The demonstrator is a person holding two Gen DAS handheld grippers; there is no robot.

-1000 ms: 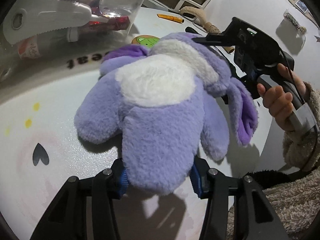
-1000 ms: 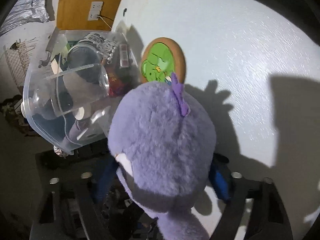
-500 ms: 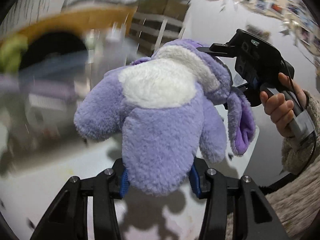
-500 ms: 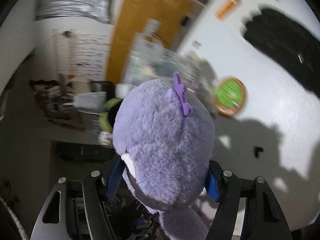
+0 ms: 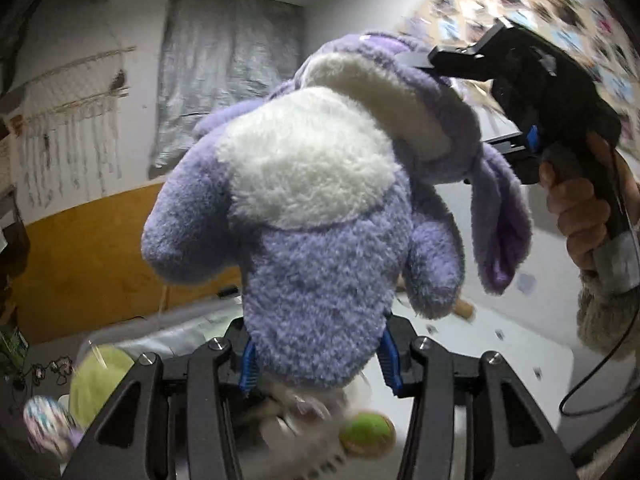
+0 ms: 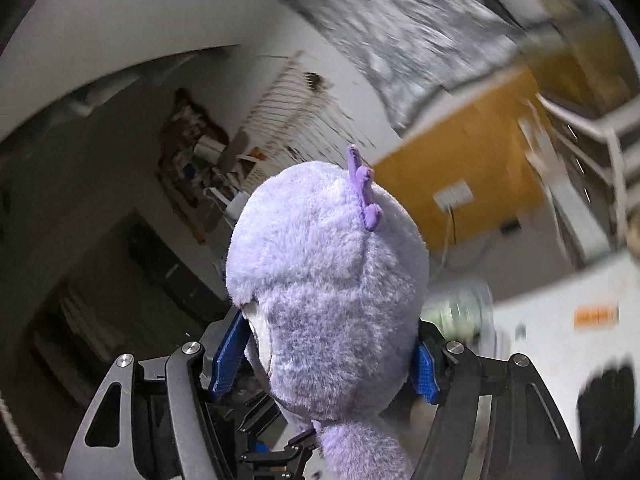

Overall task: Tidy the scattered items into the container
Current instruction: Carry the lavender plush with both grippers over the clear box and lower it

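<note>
Purple plush toy with white belly patch [image 5: 316, 208] was held in the air, clear of the white table [image 5: 520, 344], gripped at both ends. Lower body was clenched between the blue-padded fingers [image 5: 249, 364] of the left gripper [image 5: 316, 364]; pads pressed into the fur on both sides. Head [image 6: 328, 280], with a small violet crest [image 6: 362, 188] on top, was clamped between the blue-padded fingers [image 6: 228, 356] of the right gripper [image 6: 324, 360]; jaws had just been closing slightly, with the head between them. In the left wrist view, the right gripper [image 5: 516, 92] was seen as a black body at the toy's head, carried by a hand [image 5: 576, 216] in a fuzzy beige sleeve [image 5: 600, 320]. One floppy ear with violet lining [image 5: 500, 232] hung down beside the toy's arm.

Below the toy, blurred by motion: a green round object [image 5: 368, 432], a pale green soft shape [image 5: 96, 380] and a patterned ball-like item [image 5: 44, 424]; whether these lay inside a container could not be told. Further out: an orange-brown wall panel [image 5: 92, 256], a grey sheet on the wall [image 5: 224, 80], and a string wall hanging [image 5: 72, 112]. In the right wrist view, a white wall socket [image 6: 454, 194] on the panel, with a cable hanging from it.
</note>
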